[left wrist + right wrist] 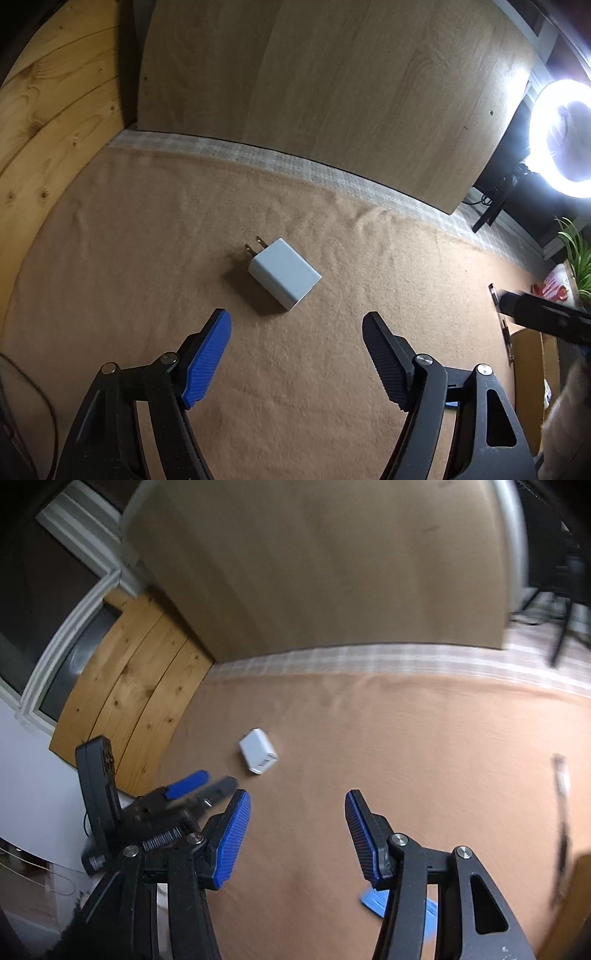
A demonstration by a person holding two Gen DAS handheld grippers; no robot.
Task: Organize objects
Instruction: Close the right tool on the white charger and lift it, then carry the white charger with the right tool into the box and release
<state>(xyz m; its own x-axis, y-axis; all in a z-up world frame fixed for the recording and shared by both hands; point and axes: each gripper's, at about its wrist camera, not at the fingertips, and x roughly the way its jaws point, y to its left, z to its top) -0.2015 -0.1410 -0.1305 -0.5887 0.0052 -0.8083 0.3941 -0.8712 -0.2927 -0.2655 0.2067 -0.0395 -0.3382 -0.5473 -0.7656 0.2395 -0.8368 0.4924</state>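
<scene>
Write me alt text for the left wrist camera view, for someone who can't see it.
A white plug-in charger lies on a tan cloth, prongs pointing away, just ahead of the open left gripper, which holds nothing. A wooden panel stands behind the cloth, a bright ring light glares at the right, and a dark blurred object enters from the right edge.

Left gripper [297,325] and right gripper [298,806]: jaws spread wide, holding nothing.

We're in a lived-in home room here, with a tan blanket [332,369] spread over a checked cloth [280,158], knotty pine boards [55,122] at the side, a white-framed window [66,642], a potted plant [576,254] and a glowing ring light [565,136].
</scene>
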